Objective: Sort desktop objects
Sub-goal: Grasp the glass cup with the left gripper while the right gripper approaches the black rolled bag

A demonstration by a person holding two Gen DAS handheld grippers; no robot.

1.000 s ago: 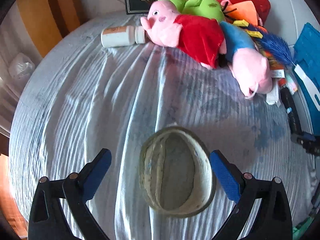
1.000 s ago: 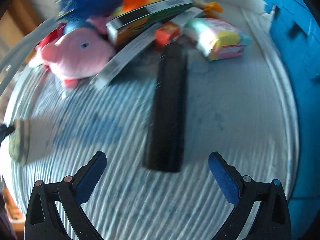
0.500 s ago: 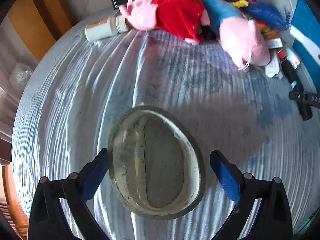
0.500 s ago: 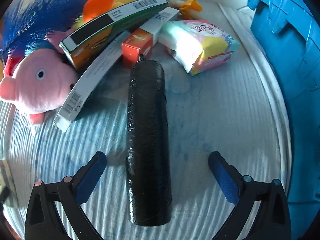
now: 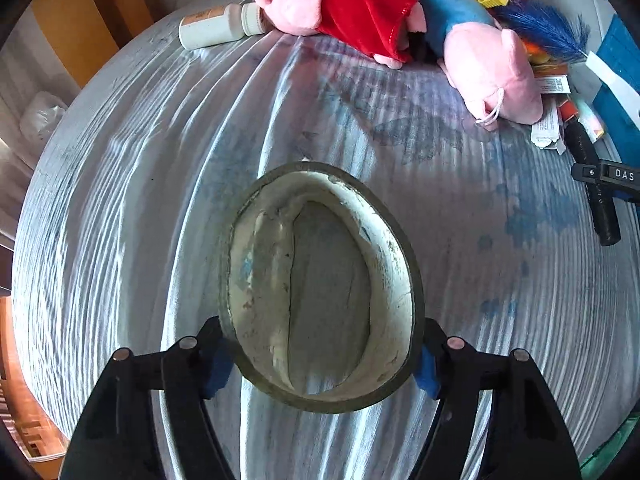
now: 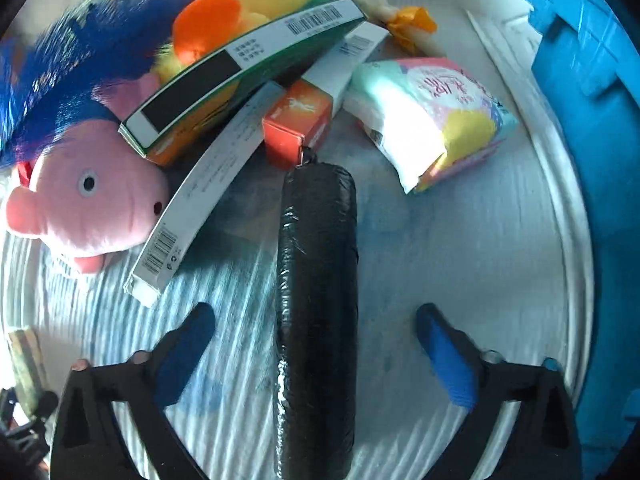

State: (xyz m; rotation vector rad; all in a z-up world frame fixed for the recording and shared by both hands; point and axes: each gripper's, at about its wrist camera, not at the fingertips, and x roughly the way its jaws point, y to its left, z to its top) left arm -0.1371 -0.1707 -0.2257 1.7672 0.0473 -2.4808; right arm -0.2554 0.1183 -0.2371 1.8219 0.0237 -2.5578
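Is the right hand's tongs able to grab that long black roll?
Probably yes. The black roll lies bare between the closing right tongs, whose pads do not touch it yet; nothing blocks them.

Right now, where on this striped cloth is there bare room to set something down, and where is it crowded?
Free: the cloth between the white bottle and the tape ring, and the strip between the black roll and the blue crate. Crowded: the far edge, where plush pigs, boxes and a tissue pack pile up.

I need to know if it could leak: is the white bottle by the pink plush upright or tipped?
Tipped. The bottle lies on its side on the cloth, cap toward the plush.
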